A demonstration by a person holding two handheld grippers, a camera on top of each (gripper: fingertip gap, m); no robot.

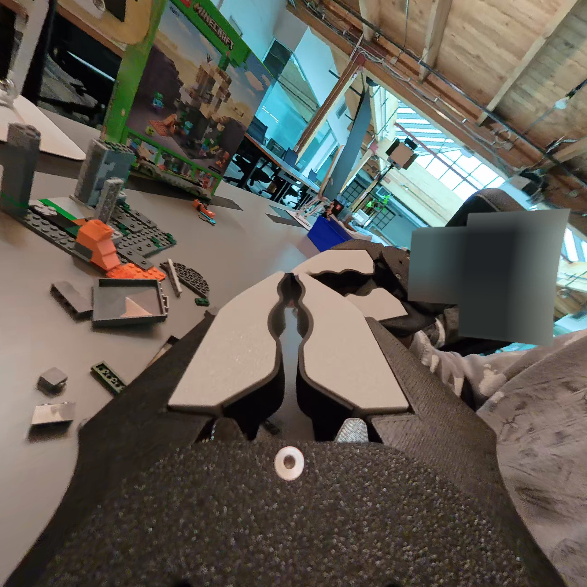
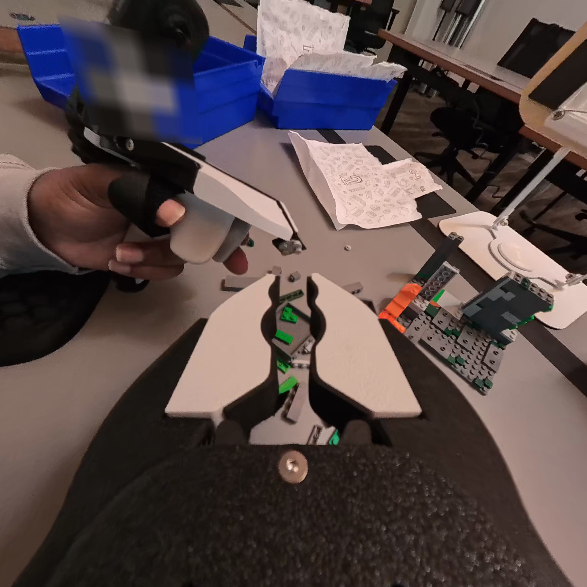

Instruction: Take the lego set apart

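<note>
The lego set stands on a dark grey baseplate [image 1: 136, 228] [image 2: 457, 346], with grey towers [image 1: 104, 171] [image 2: 505, 305] and an orange block [image 1: 95, 241] [image 2: 403, 298]. My left gripper [image 1: 290, 277] is shut. The right wrist view shows it [image 2: 287, 239] above the table, pinching a small grey studded piece [image 2: 289, 246] at its tip. My right gripper [image 2: 293, 279] is open, with nothing pressed between its pads. It hovers over loose green pieces [image 2: 287, 314] and grey pieces on the table. One of its fingers [image 1: 336, 262] shows just right of the left gripper's tip.
Loose parts lie left of the left gripper: a grey tray-like piece [image 1: 127, 301], a dark half-round plate [image 1: 190, 279] and small bricks [image 1: 52, 379]. The set's box [image 1: 178, 104], blue bins [image 2: 324, 98], paper bags [image 2: 365, 184] and a white stand base [image 2: 508, 254] ring the work area. The tips of both grippers are at nearly the same place. Between my right fingertips and the orange block [image 2: 403, 298] there is roughly 15 cm. Seen from the left wrist view [image 1: 99, 247] as well. From either gripper's tips it is about 25 cm to the dark grey baseplate [image 2: 457, 346]. My left wrist view [image 1: 135, 236] looks at it from another angle.
</note>
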